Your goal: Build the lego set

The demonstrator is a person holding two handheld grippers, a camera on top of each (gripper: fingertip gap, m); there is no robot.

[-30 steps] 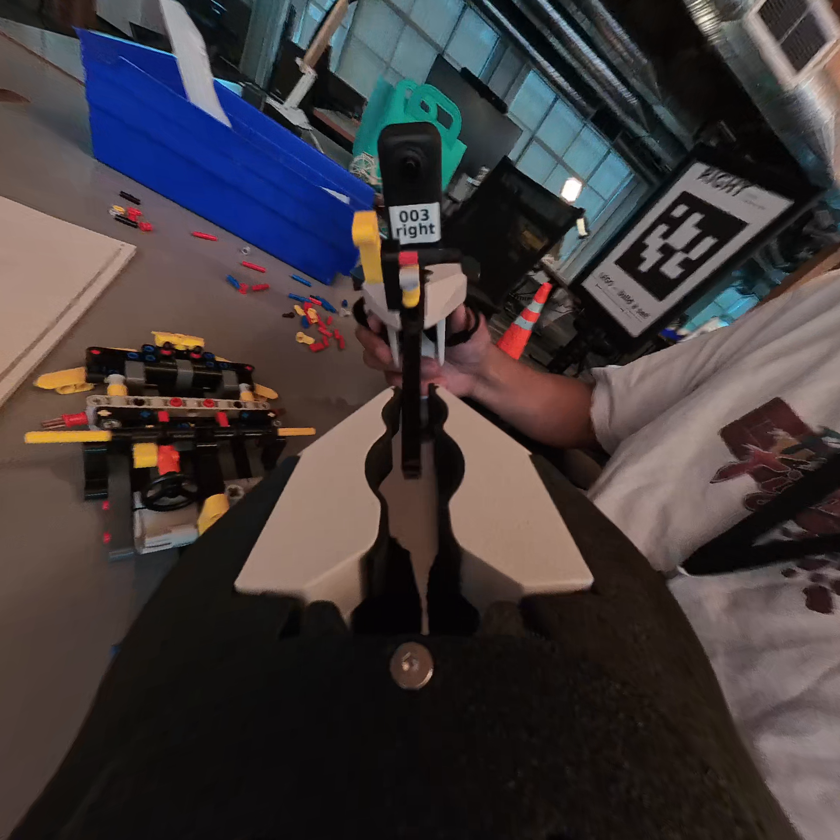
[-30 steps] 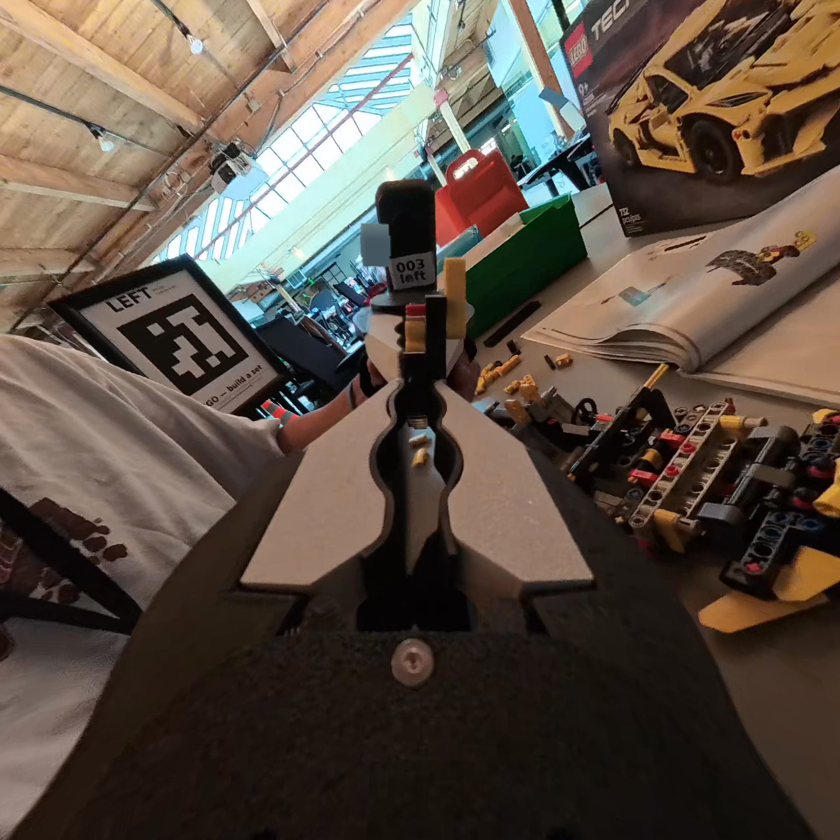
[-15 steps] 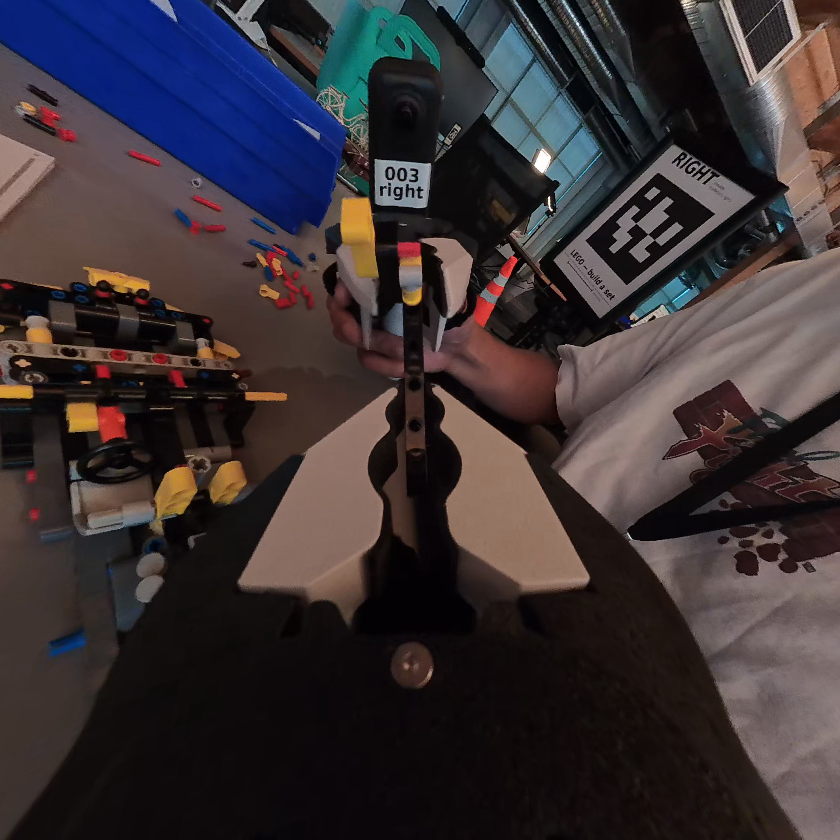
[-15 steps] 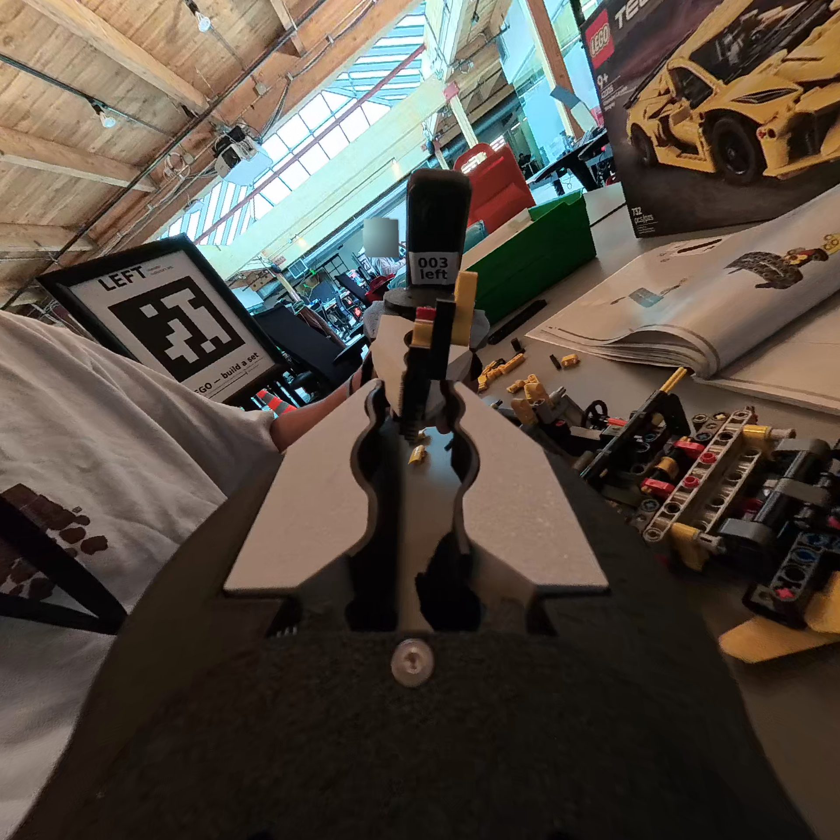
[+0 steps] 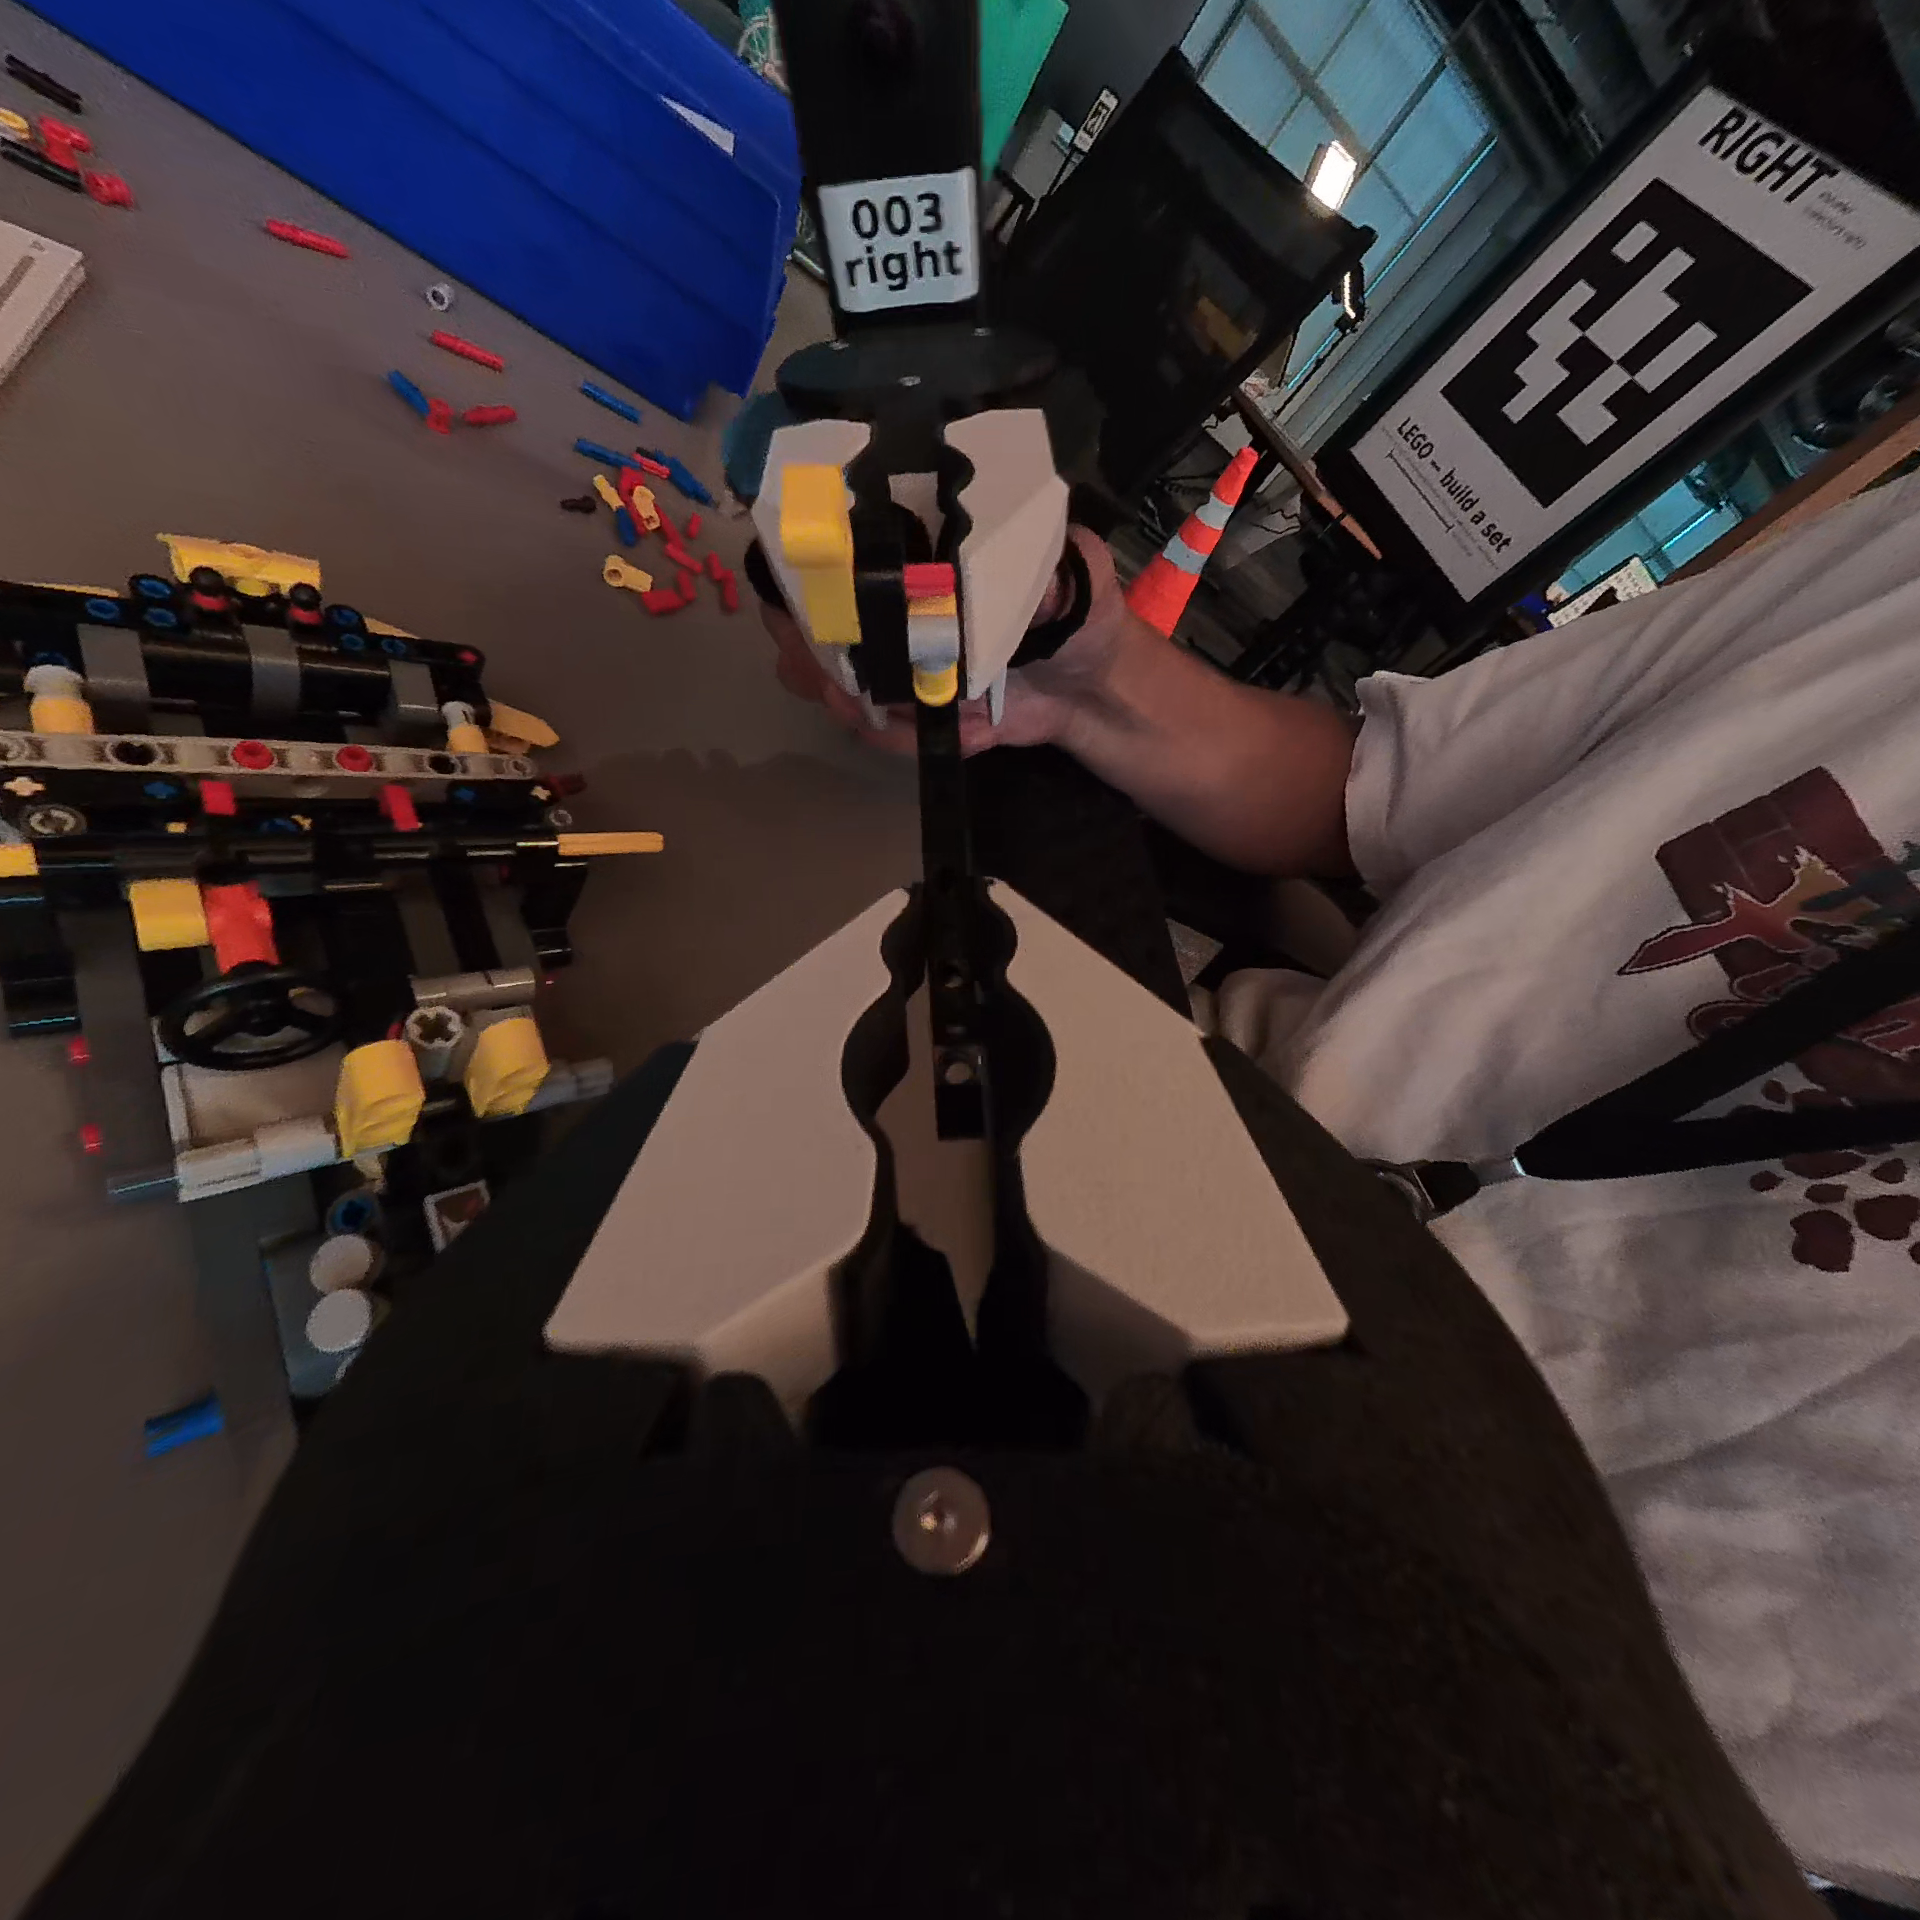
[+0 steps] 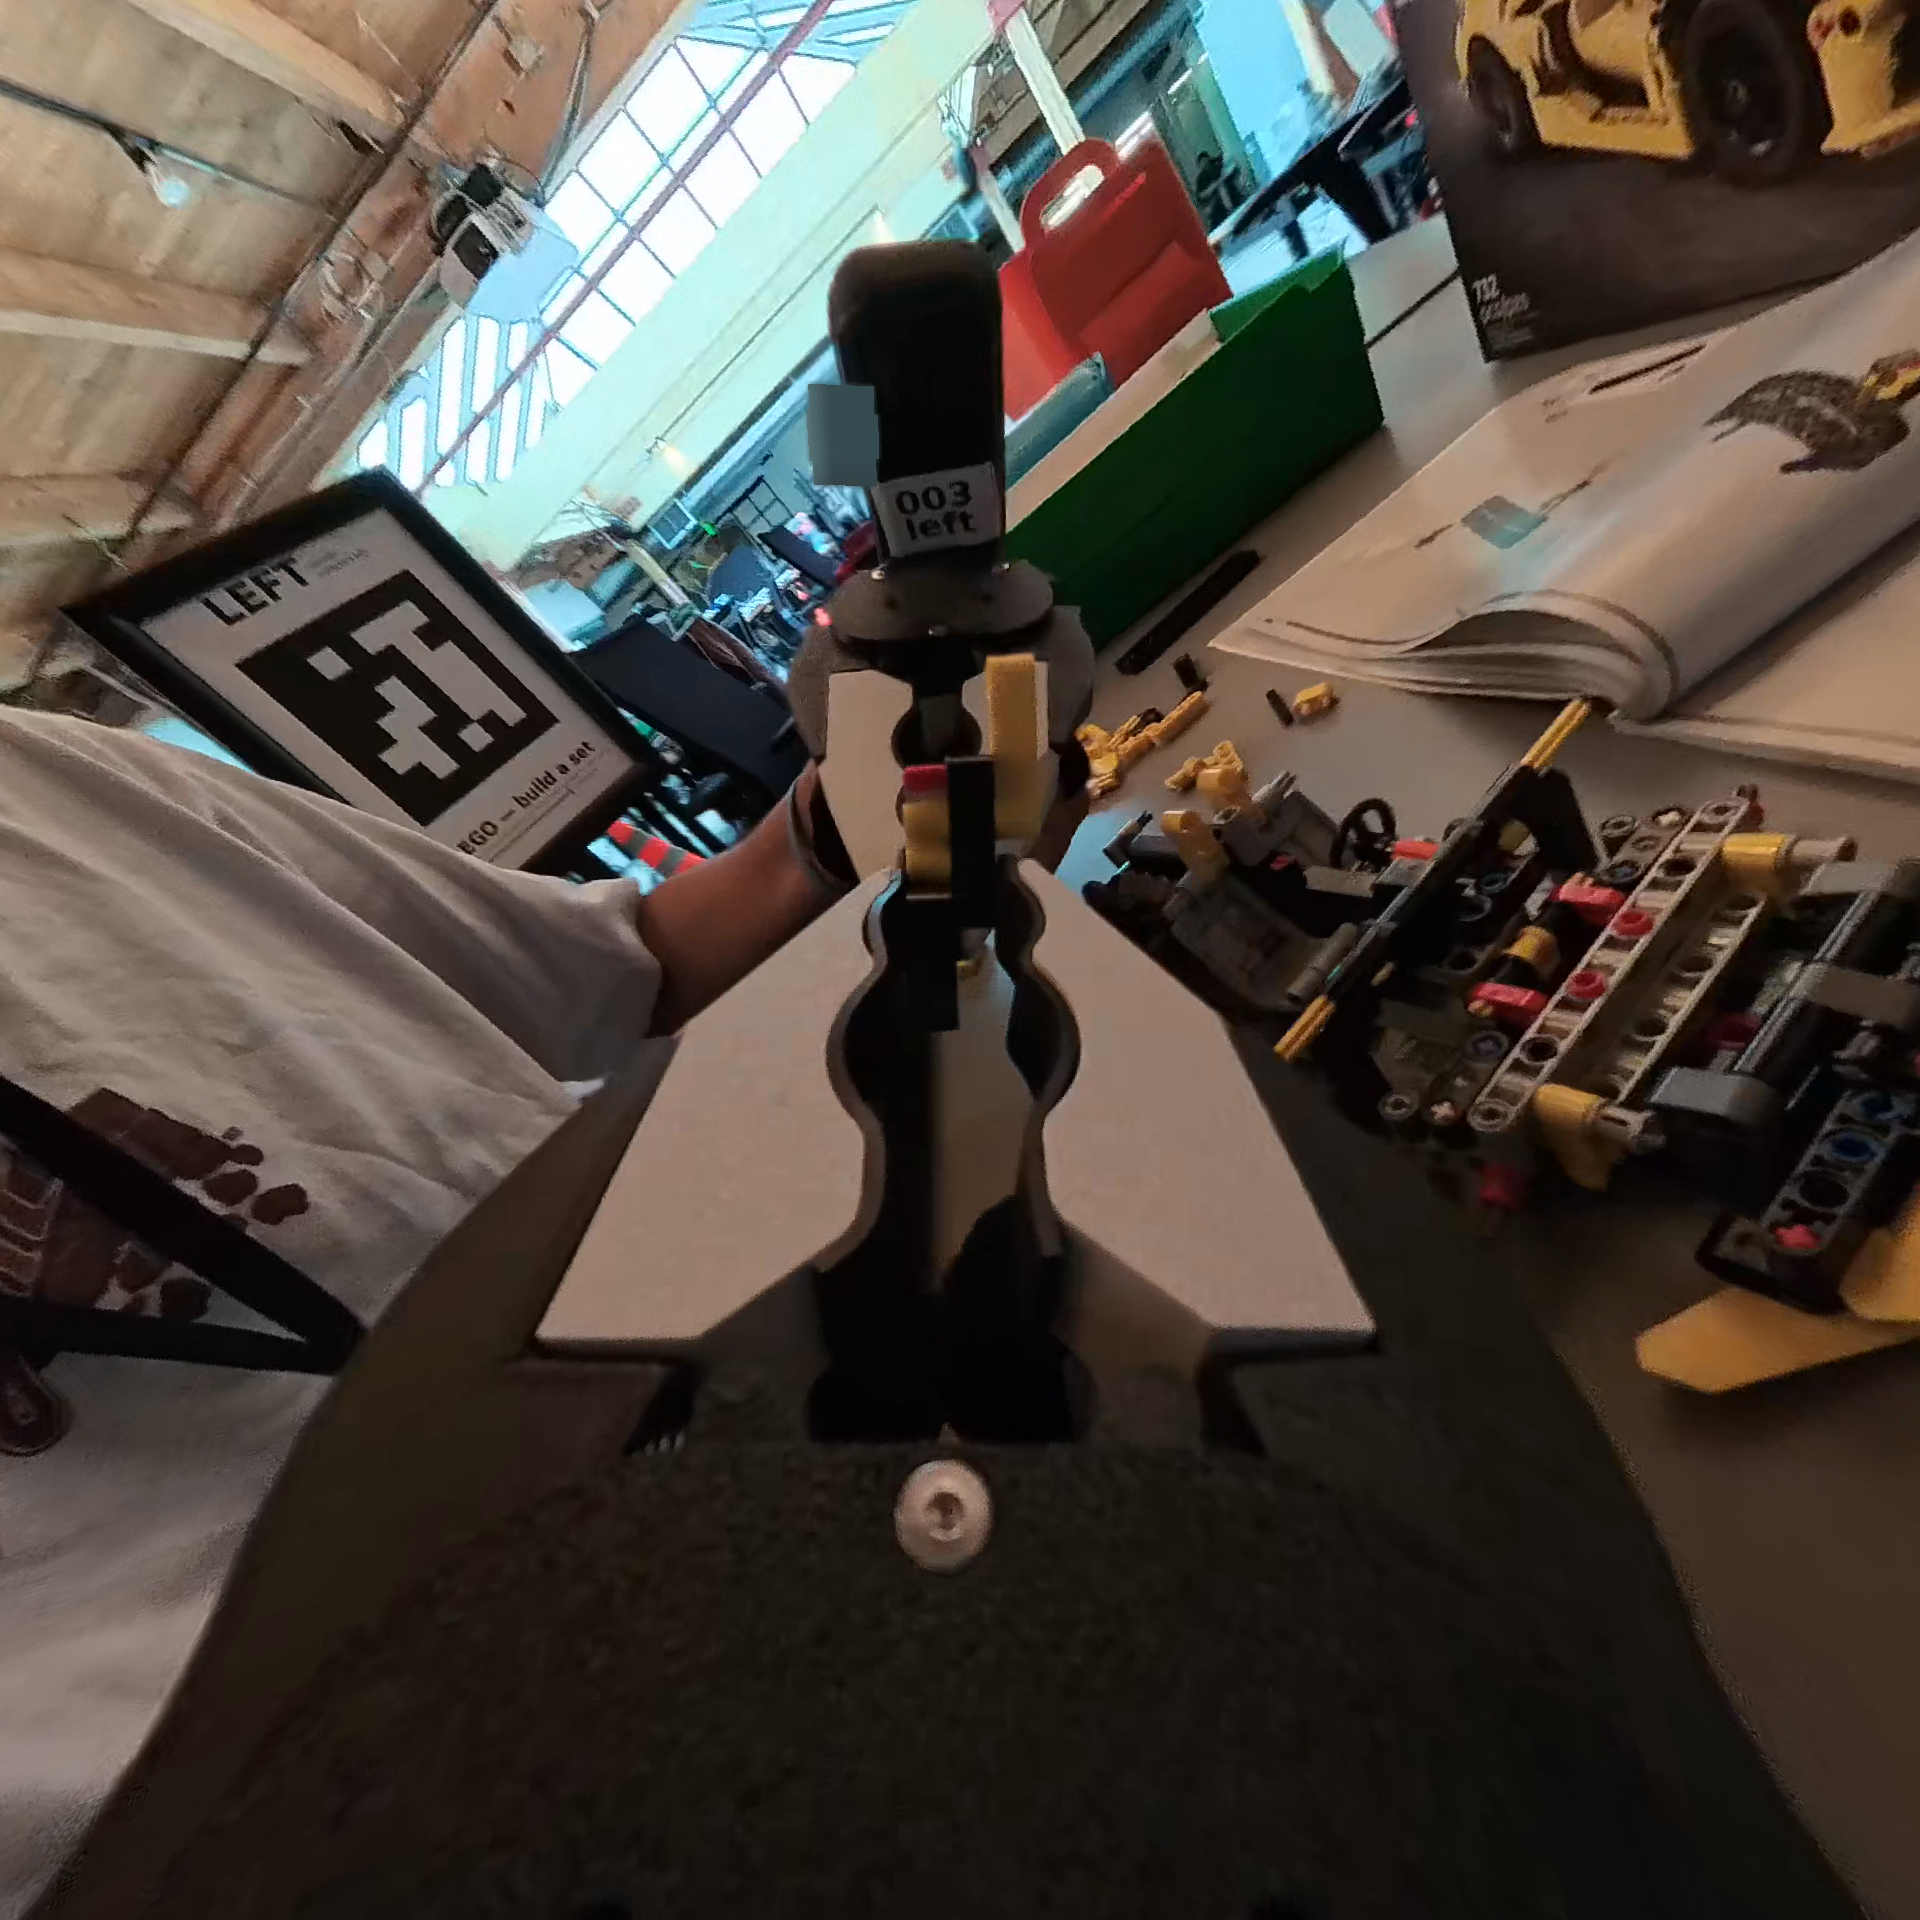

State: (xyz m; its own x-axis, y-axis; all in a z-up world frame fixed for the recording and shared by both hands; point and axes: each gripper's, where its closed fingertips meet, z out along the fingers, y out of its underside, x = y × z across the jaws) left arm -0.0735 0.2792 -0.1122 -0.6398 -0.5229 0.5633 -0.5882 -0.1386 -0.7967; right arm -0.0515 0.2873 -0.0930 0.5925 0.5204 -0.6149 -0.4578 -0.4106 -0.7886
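Lego sub-assembly [image 5: 940, 831], a long black beam with a yellow, red and grey cluster at one end, is held in the air between the two grippers, above the near edge of the tabletop [image 5: 312, 436]. In the left wrist view, the left gripper [image 5: 951, 935] has its white fingers [image 5: 769, 1143] clenched on the lower, plain end of the black beam, which sits in the narrow slot between them. The right gripper [image 5: 914, 686] faces it from beyond, with its fingers closed around the cluster end; a yellow block [image 5: 816, 545] of the cluster lies against the outside of one finger. In the right wrist view, the right gripper [image 6: 940, 914] shows the same grasp from its own side: the fingers [image 6: 727, 1143] pinch the black beam near the yellow and red parts, and the left gripper [image 6: 940, 769] stands directly behind. A hand [image 5: 1039, 686] holds the right gripper from below. On the tabletop beside the grippers rests the partly built car chassis [image 5: 260, 831], black and grey with yellow, red and blue parts. Loose small pieces [image 5: 655, 530] lie scattered beyond it, near a blue bin [image 5: 468, 156]. The right wrist view also shows an open instruction booklet [image 6: 1558, 520], a green bin [image 6: 1247, 416] and the set box [image 6: 1662, 156].
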